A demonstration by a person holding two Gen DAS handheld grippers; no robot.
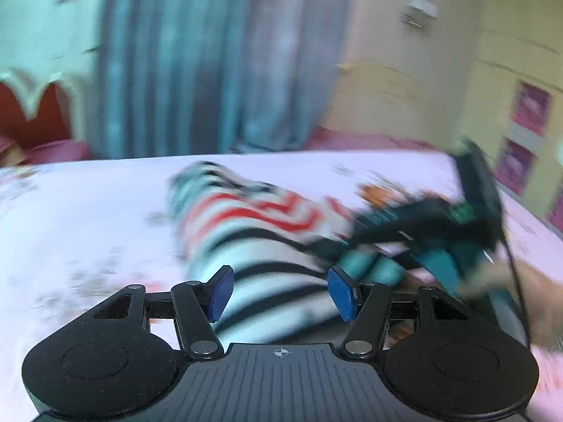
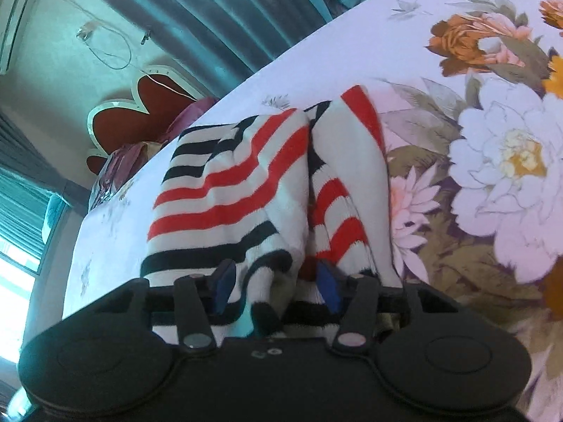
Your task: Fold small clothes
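Note:
A small sweater (image 1: pixel 246 225) striped white, red and black lies bunched on the floral bedsheet (image 1: pixel 88 218). In the blurred left wrist view my left gripper (image 1: pixel 279 293) stands open just short of the sweater's near end, and its blue pads (image 1: pixel 221 292) touch nothing. The right tool's black and teal body (image 1: pixel 440 218) is at the sweater's right side, held by a person's hand (image 1: pixel 538 299). The right wrist view shows the sweater (image 2: pixel 239 190) folded into two humps. My right gripper (image 2: pixel 276 288) has a striped cuff between its pads, which stand apart from it.
Teal curtains (image 1: pixel 197 70) hang behind the bed. A red headboard (image 2: pixel 147 116) and a pink pillow (image 2: pixel 119 168) are at the bed's far end. A cream wardrobe (image 1: pixel 510 70) stands to the right. Large printed flowers (image 2: pixel 492 161) cover the sheet beside the sweater.

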